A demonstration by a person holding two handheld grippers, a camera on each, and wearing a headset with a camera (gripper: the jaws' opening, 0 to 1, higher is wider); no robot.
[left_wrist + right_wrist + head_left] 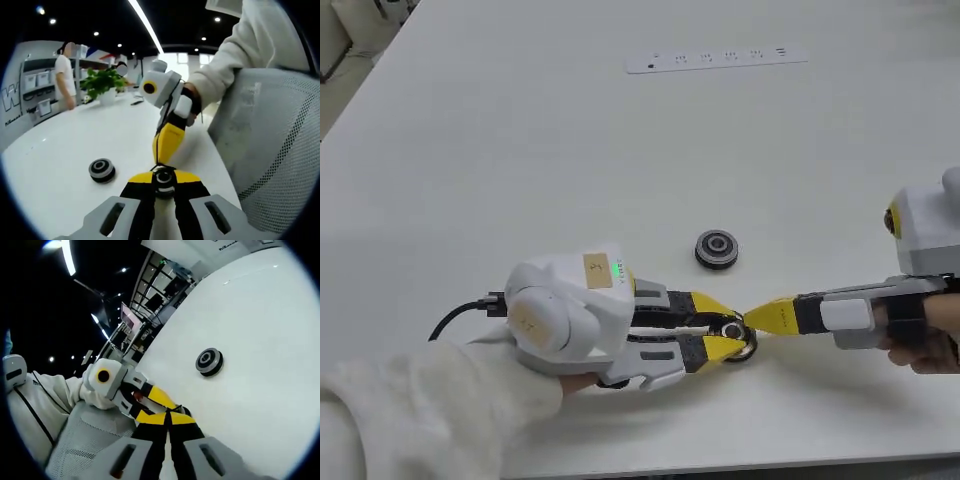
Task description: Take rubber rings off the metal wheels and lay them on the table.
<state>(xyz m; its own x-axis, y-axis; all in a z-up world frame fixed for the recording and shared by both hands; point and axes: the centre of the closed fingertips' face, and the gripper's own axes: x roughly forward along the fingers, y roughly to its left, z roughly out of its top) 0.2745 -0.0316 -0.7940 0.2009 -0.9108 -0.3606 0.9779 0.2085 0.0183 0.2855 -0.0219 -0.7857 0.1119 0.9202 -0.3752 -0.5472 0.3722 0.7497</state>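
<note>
On the surface (520,150), lower centre of the head view, the left claw (725,338) is closed around one wheel (164,177). The right claw (170,413), jaws together, meets its rim. I judge it must next peel off the rubber ring (169,170). A second wheel (717,248) lies just above.

head view down onto table (520,120); gripper views low, facing each other
</note>
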